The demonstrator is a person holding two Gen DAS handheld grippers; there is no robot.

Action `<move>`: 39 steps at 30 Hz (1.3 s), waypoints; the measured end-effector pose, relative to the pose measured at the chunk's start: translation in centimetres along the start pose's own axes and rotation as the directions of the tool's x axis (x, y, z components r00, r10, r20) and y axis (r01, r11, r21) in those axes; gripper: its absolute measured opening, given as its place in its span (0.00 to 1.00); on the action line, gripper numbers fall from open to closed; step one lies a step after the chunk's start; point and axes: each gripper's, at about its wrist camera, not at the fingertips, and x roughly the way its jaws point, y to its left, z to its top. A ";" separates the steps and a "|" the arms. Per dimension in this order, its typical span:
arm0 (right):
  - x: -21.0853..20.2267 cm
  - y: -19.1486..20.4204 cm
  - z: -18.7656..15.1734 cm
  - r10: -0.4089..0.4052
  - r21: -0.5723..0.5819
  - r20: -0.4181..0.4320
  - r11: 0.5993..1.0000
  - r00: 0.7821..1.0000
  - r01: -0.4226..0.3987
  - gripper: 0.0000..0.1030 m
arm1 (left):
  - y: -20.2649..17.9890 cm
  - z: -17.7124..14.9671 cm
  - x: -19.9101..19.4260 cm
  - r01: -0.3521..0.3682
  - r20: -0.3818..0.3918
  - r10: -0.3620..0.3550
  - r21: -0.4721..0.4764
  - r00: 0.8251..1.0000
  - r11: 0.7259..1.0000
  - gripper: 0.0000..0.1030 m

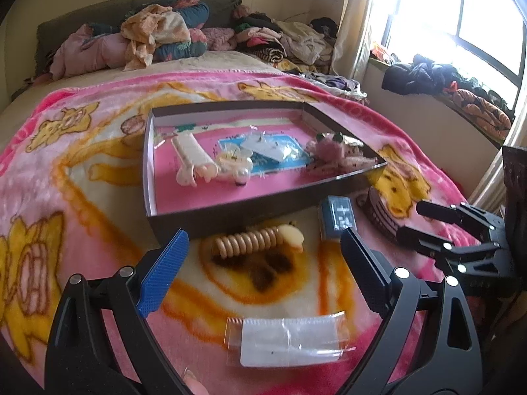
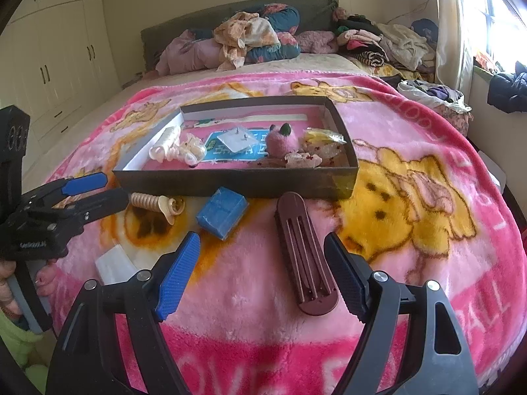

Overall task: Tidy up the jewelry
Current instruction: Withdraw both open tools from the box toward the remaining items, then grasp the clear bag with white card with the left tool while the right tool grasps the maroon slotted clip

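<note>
A dark shallow box (image 1: 230, 219) (image 2: 230, 182) sits on the pink blanket and holds hair clips, a clear earring packet (image 1: 273, 148) and a pink fluffy piece (image 2: 281, 141). In front of it lie a beige spiral clip (image 1: 253, 240) (image 2: 153, 204), a blue box (image 1: 337, 217) (image 2: 222, 212), a maroon hair clip (image 2: 304, 260) and a clear plastic packet (image 1: 290, 340) (image 2: 113, 263). My left gripper (image 1: 263, 273) is open above the packet and the spiral clip. My right gripper (image 2: 262, 275) is open, with the maroon clip between its fingers.
The pink cartoon blanket (image 2: 411, 197) covers the bed. Piles of clothes (image 2: 263, 39) lie at the headboard. A window (image 1: 461, 16) with clothes on its sill is at the right. White wardrobes (image 2: 56, 49) stand at the left.
</note>
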 end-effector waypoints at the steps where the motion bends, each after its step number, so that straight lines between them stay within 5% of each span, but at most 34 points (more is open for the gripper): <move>1: 0.2 0.0 -0.1 -0.002 0.000 -0.003 1.000 1.000 0.002 0.73 | 0.0 -0.2 0.0 0.003 -0.004 -0.003 0.000 1.000 1.000 0.82; 32: 4.6 -3.0 -1.1 -0.089 0.043 -0.114 0.995 0.990 0.094 0.72 | -1.3 -5.7 0.7 0.077 -0.129 -0.068 0.064 0.989 0.995 0.89; 39: 5.4 -3.0 -1.3 -0.111 0.022 -0.121 0.993 0.986 0.115 0.48 | -2.0 -5.9 1.0 0.061 -0.139 -0.049 0.083 0.989 0.995 0.89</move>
